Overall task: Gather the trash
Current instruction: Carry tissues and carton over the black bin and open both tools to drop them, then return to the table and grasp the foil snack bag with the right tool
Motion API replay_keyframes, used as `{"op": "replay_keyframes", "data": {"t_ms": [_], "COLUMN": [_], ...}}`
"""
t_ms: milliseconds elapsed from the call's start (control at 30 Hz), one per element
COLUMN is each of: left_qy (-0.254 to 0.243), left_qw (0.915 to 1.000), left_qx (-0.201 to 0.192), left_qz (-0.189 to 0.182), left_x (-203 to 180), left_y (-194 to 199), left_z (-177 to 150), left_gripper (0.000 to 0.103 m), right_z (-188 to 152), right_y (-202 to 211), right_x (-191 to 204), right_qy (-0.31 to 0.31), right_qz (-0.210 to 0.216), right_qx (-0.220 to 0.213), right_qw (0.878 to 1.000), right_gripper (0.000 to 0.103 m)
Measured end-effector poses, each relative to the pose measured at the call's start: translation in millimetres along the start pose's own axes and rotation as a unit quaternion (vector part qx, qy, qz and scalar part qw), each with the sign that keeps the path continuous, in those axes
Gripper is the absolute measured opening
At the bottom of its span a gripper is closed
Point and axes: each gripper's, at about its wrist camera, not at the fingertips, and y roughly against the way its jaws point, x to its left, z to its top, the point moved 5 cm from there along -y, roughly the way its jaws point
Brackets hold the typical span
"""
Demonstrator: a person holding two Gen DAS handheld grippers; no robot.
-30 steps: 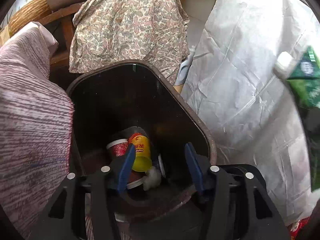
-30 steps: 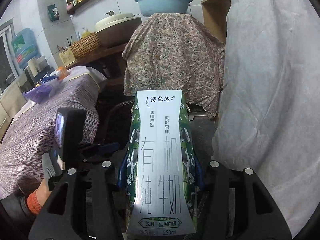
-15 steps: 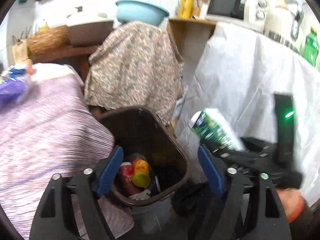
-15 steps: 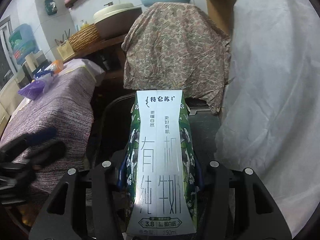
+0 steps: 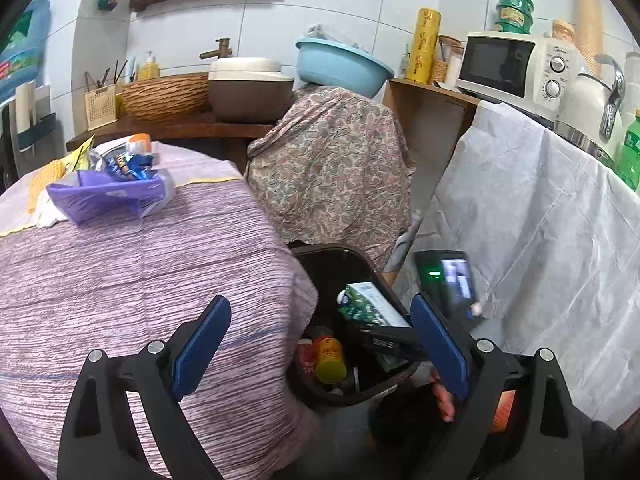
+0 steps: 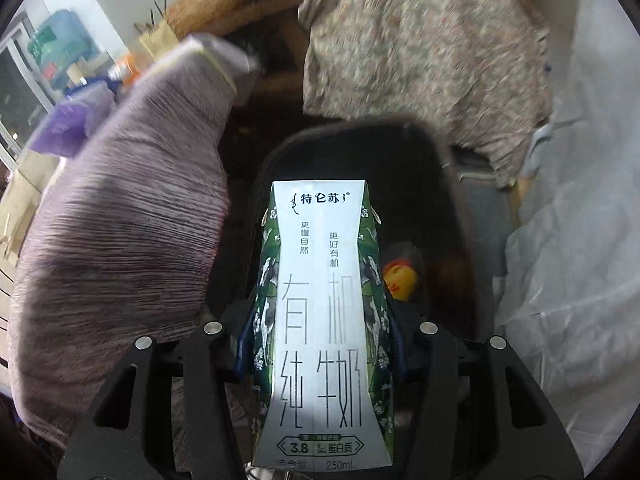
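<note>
A dark brown trash bin (image 5: 320, 254) stands on the floor between the purple-clothed table and the white sheet. Inside it lie a yellow-capped bottle (image 5: 330, 356) and a red cup (image 5: 306, 354). My left gripper (image 5: 320, 344) hovers above and in front of the bin, its jaws opening wide with nothing between them. My right gripper (image 6: 320, 350) is shut on a green-and-white milk carton (image 6: 320, 320), tilted down over the bin's mouth (image 6: 352, 128). The left wrist view shows the carton (image 5: 368, 306) just inside the bin's right rim. The yellow bottle (image 6: 400, 280) shows beside the carton.
A table under a purple striped cloth (image 5: 120, 280) carries a purple bag of wrappers (image 5: 108, 196). Behind the bin is a paisley-draped object (image 5: 328, 168). A white sheet (image 5: 540, 220) hangs on the right below a microwave (image 5: 516, 64). A person's fingers (image 5: 444, 398) hold the right gripper's handle.
My left gripper rose and drew back from the bin while its jaws spread wide. My right gripper carried the carton down over the bin's mouth.
</note>
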Motion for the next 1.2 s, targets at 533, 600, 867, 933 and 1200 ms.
{"op": "replay_keyframes", "data": {"t_ms": [533,600,867,933,1200], "left_qy": [0.003,0.003,0.02,0.023,0.022], "left_qw": [0.9993,0.9993,0.999,0.9989,0.9986], "left_qx": [0.015,0.015,0.02,0.021,0.023], "left_qz": [0.033,0.034,0.035,0.035,0.043], "left_x": [25.8,27.4,33.9,35.5,39.4], "left_y": [2.1,2.4,1.3,1.7,8.6], "left_z": [-5.0,-5.3,-6.6,-7.1,-7.7], "left_gripper": [0.092,0.092,0.094,0.094,0.094], "right_z": [1.7,-0.3,-2.2,-1.8,8.6], "right_y": [-97.6,-100.1,-93.9,-86.4,-18.2], "right_x": [-5.5,-6.7,-8.8,-7.7,2.7], "right_qy": [-0.016,-0.02,-0.021,-0.021,0.004], "right_qz": [-0.05,-0.054,-0.058,-0.056,-0.057], "right_qx": [0.13,0.133,0.127,0.116,0.019], "right_qw": [0.99,0.989,0.99,0.992,0.998], "right_gripper": [0.052,0.053,0.053,0.053,0.053]}}
